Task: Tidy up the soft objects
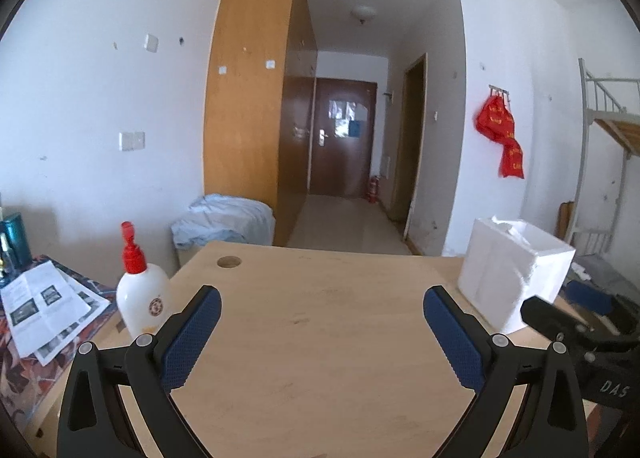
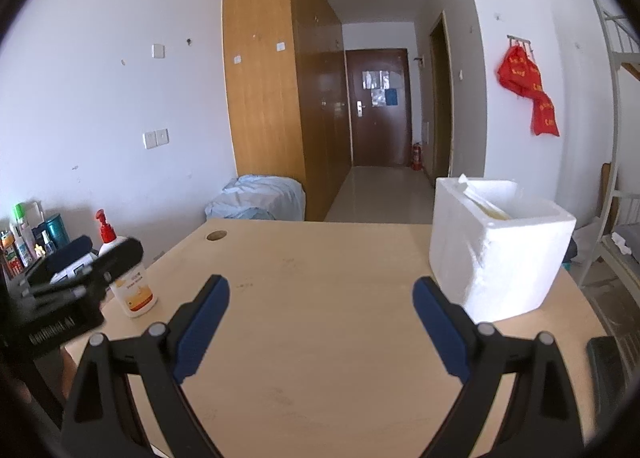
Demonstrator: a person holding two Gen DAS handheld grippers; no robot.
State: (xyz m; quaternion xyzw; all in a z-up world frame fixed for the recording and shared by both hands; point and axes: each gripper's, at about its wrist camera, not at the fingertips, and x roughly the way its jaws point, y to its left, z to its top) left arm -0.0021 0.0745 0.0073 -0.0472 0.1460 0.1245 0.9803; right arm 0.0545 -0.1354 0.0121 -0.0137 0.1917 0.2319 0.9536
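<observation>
A white foam box (image 1: 514,270) (image 2: 498,248) stands at the right of the light wooden desk (image 1: 312,322) (image 2: 320,298), with something pale poking out of its top. My left gripper (image 1: 320,300) is open above the bare desk top, nothing between its blue pads. My right gripper (image 2: 320,290) is open too, just left of the box and holding nothing. Each gripper's black body shows at the edge of the other's view. A crumpled light blue cloth (image 1: 226,223) (image 2: 260,197) lies on something low beyond the desk's far edge.
A white pump bottle with a red top (image 1: 140,290) (image 2: 128,278) stands at the desk's left edge. Papers (image 1: 44,308) and bottles (image 2: 24,236) crowd a side surface on the left. A wardrobe (image 1: 248,97), a hallway and a bunk bed frame (image 1: 608,137) lie beyond.
</observation>
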